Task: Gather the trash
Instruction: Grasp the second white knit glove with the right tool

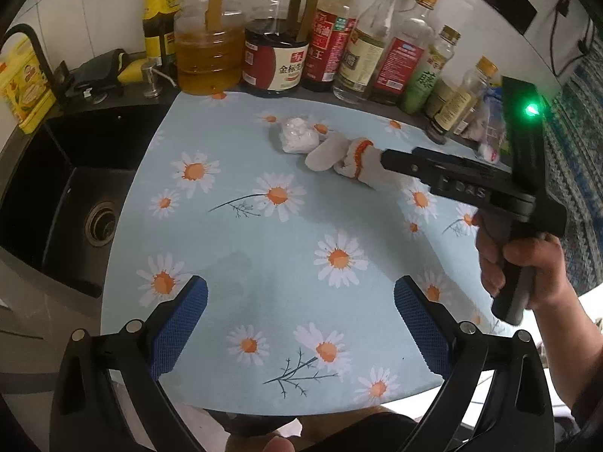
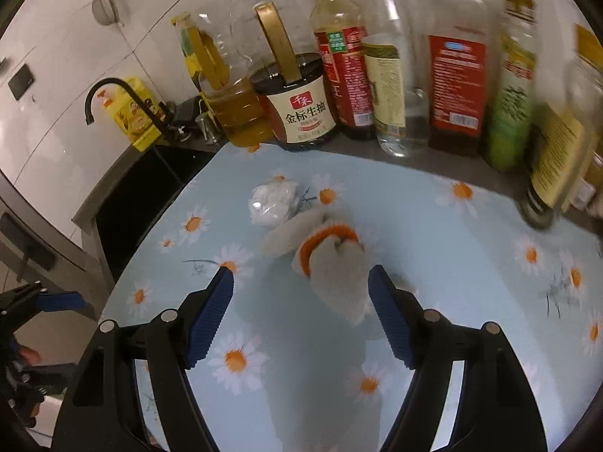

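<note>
On the counter [image 1: 233, 233], over a daisy-print mat, a grey work glove with an orange cuff [image 2: 331, 263] is lying just beside a crumpled white plastic wad [image 2: 273, 201]; the two appear to be touching at the glove's far end.

The right gripper [image 2: 301, 316] is standing released, its jaws spread apart, and nothing is pressed between the blue pads. The glove is lying ahead of these jaws and slightly toward the right-hand pad, its near end reaching into the gap. Its long axis is running roughly along the gripper's line of approach, away toward the wad. Judged from this layout, a short forward advance is what the coming grasp is requiring.

The left gripper [image 1: 301, 324] is likewise standing released and empty, well apart from both items, so the right hand is the nearer one.

The left wrist view is showing the right tool from the side, with a person's hand [image 1: 516, 263] on its grip and its tip overlapping the glove; contact cannot be confirmed. The right wrist view alone is showing the glove's position between the pads. A row of condiment bottles [image 1: 335, 37] is lining the counter's rear edge, and a black sink [image 1: 64, 196] is lying to the left.
</note>
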`<state>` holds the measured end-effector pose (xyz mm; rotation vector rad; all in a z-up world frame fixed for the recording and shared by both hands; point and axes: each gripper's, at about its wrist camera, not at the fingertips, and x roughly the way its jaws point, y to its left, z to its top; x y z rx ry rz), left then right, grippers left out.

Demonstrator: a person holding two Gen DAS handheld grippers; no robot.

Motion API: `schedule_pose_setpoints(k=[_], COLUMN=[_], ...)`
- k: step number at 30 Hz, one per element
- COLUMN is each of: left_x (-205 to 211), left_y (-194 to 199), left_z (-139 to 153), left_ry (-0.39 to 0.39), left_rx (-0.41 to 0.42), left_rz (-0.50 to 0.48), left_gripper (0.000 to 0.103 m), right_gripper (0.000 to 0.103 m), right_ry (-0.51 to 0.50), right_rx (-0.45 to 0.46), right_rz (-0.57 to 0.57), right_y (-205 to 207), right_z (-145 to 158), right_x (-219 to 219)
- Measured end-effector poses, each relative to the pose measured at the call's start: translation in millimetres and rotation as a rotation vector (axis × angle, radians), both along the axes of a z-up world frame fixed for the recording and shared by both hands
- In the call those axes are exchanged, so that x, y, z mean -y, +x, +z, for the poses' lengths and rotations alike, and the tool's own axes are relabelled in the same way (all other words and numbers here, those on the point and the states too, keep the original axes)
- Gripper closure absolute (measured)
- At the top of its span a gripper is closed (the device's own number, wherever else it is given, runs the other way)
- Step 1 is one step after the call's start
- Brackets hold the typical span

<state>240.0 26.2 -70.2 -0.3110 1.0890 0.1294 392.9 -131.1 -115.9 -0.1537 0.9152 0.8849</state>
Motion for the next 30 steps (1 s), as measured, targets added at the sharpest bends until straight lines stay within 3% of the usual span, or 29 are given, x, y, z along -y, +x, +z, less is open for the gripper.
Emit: schedule_pose_setpoints(k=[4,12,15,22,30], left_x=[-1,-3,-2,1,1], left_y=[5,18,24,36,49], left_z=[-1,-4,-5,-6,-6], left_ry=[0.007,0.024,0.024,0.032,0.039], left_rx=[-0.013,-0.028,-0.035,-0.039,-0.041], left_rz=[0.030,0.077,0.088,0.083,0.075], left_gripper=[0.007,0.007,0.007,0.007,0.007], right_gripper=[0.030,0.041,0.054,0.072,0.073], right_ry=[-0.034,-0.077,-0.080,-0.062,0.001], right_rx=[-0.010,-0.060,-0.067,-0.037,-0.027], right_rz=[0.016,0.047,0.050,0.071,0.058], right_y=[24,40,39,33,29], right_z=[-16,-46,-50,-47,-25], right_x=[-13,-21,-20,-17,5])
